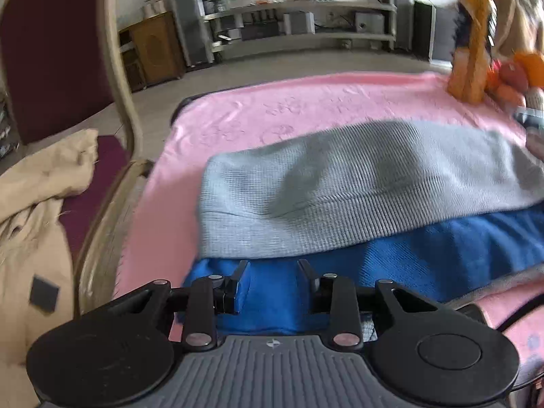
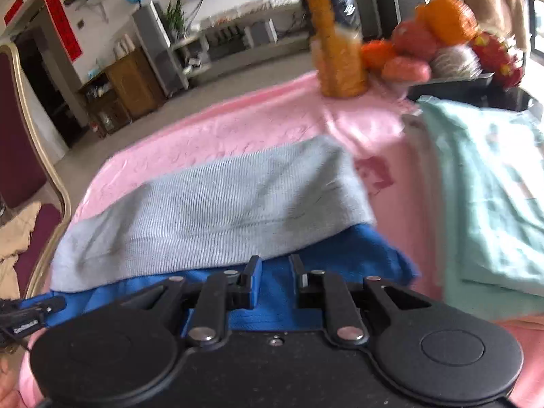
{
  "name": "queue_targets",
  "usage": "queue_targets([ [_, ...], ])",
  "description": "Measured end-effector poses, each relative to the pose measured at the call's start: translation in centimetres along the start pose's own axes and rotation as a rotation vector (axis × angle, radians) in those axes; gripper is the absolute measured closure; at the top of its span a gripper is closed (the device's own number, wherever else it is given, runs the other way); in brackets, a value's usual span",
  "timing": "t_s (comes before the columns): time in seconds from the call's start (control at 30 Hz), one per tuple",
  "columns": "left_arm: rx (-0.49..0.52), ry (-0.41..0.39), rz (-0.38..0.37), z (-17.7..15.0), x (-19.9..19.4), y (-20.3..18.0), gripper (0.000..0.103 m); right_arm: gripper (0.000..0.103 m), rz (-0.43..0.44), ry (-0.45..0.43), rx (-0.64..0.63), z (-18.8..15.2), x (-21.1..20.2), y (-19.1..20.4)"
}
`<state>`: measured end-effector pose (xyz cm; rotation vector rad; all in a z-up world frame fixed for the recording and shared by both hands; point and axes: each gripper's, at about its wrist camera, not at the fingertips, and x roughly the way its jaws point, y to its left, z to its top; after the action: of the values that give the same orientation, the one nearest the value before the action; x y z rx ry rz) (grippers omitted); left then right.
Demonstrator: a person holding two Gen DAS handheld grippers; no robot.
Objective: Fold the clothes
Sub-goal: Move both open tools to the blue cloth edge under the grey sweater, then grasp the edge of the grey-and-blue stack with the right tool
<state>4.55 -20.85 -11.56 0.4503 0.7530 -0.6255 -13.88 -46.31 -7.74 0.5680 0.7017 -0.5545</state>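
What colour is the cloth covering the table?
Pink, with a faint embossed pattern; the cloth shows best in the left wrist view.

A maroon chair [image 1: 51, 51] is standing left of the pink-covered bench [image 1: 306, 102]; fruit [image 2: 442, 37] is sitting at its far corner.

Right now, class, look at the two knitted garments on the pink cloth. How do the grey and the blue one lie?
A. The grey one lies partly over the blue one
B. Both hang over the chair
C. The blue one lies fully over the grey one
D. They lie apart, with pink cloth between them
A: the grey knit overlaps the far part of the blue knit, whose near strip shows beneath its edge on the pink cloth.
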Motion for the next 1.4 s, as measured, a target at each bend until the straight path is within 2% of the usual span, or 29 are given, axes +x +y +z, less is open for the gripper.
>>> queue_targets([
  [0.1,0.011,0.056,-0.009,-0.6,1.3,-0.2,0.069,0.086,-0.057,0.071,-0.011,-0.4,2.4,-0.1],
  [0.17,0.038,0.072,0.004,-0.6,1.3,-0.5,0.069,0.086,-0.058,0.089,-0.011,-0.9,2.9,-0.4],
  [0.27,0.063,0.074,0.010,-1.1,0.4,-0.7,0.069,0.086,-0.057,0.102,-0.016,-1.3,2.1,-0.7],
  [0.33,0.063,0.068,-0.009,-1.4,-0.6,-0.5,0.069,0.086,-0.045,0.109,0.026,-1.6,1.0,-1.3],
  [0.43,0.035,0.042,-0.039,-1.6,-2.1,-0.1,0.068,0.083,0.001,0.079,0.120,-1.9,-1.3,-2.8],
  [0.5,0.006,0.016,-0.050,-1.4,-2.8,0.2,0.068,0.064,0.041,0.027,0.202,-2.3,-2.8,-4.0],
  [0.53,-0.003,0.003,-0.045,-1.2,-3.0,0.3,0.068,0.061,0.072,0.010,0.266,-2.6,-3.2,-4.7],
  [0.63,-0.020,-0.002,-0.038,-1.1,-2.9,0.4,0.068,0.054,0.224,0.041,0.477,-4.2,-3.2,-6.3],
  [0.7,-0.026,0.007,-0.032,-1.1,-2.6,0.6,0.068,0.049,0.286,0.060,0.590,-5.2,-2.6,-6.8],
  [0.93,-0.057,0.010,-0.032,-0.9,-2.4,1.0,0.068,0.047,0.395,0.147,0.866,-7.9,-0.1,-7.8],
  [1.03,-0.060,0.013,-0.032,-0.9,-2.4,0.9,0.068,0.047,0.382,0.146,0.911,-8.4,0.9,-8.0],
  [1.27,-0.080,0.023,-0.045,-0.6,-2.0,1.0,0.068,0.047,0.379,0.077,0.978,-8.8,1.8,-7.8],
  [1.33,-0.082,0.024,-0.049,-0.6,-2.0,1.0,0.068,0.047,0.394,0.090,0.966,-8.7,2.0,-7.4],
  [1.4,-0.080,0.023,-0.046,-0.6,-2.0,1.0,0.068,0.048,0.448,0.139,0.971,-8.8,2.7,-7.1],
])
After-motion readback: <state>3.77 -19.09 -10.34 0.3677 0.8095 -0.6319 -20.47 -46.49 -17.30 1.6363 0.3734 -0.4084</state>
